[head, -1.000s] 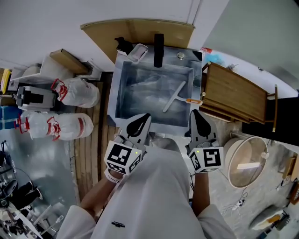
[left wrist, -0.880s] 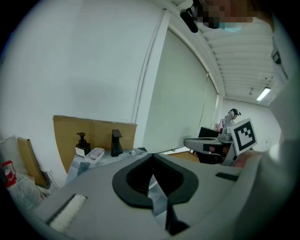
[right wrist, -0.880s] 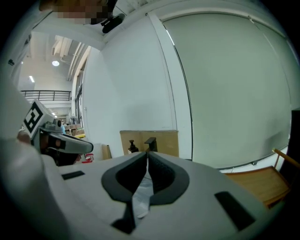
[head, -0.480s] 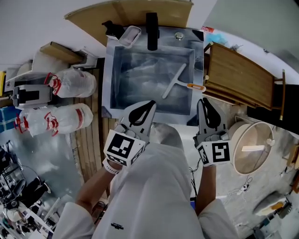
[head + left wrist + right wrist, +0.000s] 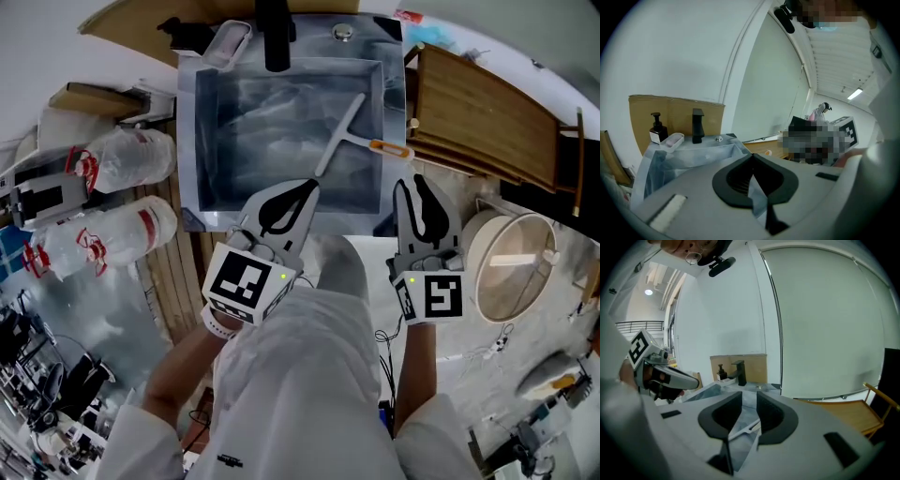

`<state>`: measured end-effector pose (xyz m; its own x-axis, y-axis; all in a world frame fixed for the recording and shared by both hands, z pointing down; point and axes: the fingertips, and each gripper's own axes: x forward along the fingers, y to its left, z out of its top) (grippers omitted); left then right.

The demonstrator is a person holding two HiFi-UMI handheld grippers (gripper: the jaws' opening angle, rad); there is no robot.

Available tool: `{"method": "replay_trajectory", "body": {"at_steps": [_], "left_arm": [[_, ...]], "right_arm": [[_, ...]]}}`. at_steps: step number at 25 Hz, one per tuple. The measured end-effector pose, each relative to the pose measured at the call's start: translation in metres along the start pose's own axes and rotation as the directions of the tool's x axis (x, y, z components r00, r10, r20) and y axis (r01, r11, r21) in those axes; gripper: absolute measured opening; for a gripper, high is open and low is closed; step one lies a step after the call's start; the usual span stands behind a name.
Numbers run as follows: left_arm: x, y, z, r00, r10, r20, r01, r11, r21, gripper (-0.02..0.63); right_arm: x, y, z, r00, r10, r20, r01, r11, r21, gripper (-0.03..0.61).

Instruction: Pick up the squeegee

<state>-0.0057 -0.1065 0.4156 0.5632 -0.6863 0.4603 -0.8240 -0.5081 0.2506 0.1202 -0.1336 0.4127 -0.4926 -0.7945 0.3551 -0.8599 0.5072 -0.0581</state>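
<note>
Closest to me, the person's white sleeves lead out to the two tools. The left claw (image 5: 308,187) has its jaws pressed together at the tips with nothing between them. The right claw (image 5: 412,187) was closed a second ago and its jaws are now opening. They hold nothing, though in the right gripper view a strip of the white squeegee (image 5: 749,428) shows through the gap, well beyond them.

Both claws have dropped and pushed forward since a second ago. Then their tips sat at the near rim of the sink (image 5: 187,141). Now the left tip hangs over the near part of the basin. The right tip stands off the sink's right front corner, near the squeegee's orange handle end but clear of it.

The squeegee (image 5: 342,136) has not moved. It lies flat on the plastic-lined floor of the basin, towards the right side.

Past it, a black faucet (image 5: 275,37) stands at the back rim, with a soap dish (image 5: 230,42) to its left. A wooden rack (image 5: 487,122) sits to the right of the sink.
</note>
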Motion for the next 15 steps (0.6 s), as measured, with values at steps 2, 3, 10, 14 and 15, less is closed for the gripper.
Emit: {"method": "replay_trajectory", "body": {"at_steps": [2, 3, 10, 14, 15], "left_arm": [[0.007, 0.001, -0.005, 1.000, -0.007, -0.011, 0.007, 1.000, -0.004, 0.005], [0.010, 0.002, -0.008, 1.000, -0.010, -0.015, 0.010, 1.000, -0.006, 0.005], [0.029, 0.015, -0.028, 0.999, -0.027, -0.043, 0.026, 0.999, -0.022, 0.005], [0.037, 0.021, -0.037, 0.998, -0.041, -0.058, 0.039, 0.999, -0.031, 0.005], [0.039, 0.022, -0.039, 0.997, -0.044, -0.060, 0.042, 0.999, -0.031, 0.005]], "right_arm": [[0.004, -0.005, -0.010, 0.999, -0.047, -0.014, 0.047, 0.998, 0.036, 0.066], [0.005, -0.007, -0.014, 0.997, -0.069, -0.016, 0.070, 0.996, 0.057, 0.069], [0.018, -0.019, -0.040, 0.975, -0.220, -0.024, 0.221, 0.960, 0.169, 0.074], [0.022, -0.027, -0.058, 0.948, -0.314, -0.052, 0.318, 0.919, 0.234, 0.090], [0.024, -0.028, -0.064, 0.942, -0.329, -0.061, 0.334, 0.910, 0.247, 0.120]]}}
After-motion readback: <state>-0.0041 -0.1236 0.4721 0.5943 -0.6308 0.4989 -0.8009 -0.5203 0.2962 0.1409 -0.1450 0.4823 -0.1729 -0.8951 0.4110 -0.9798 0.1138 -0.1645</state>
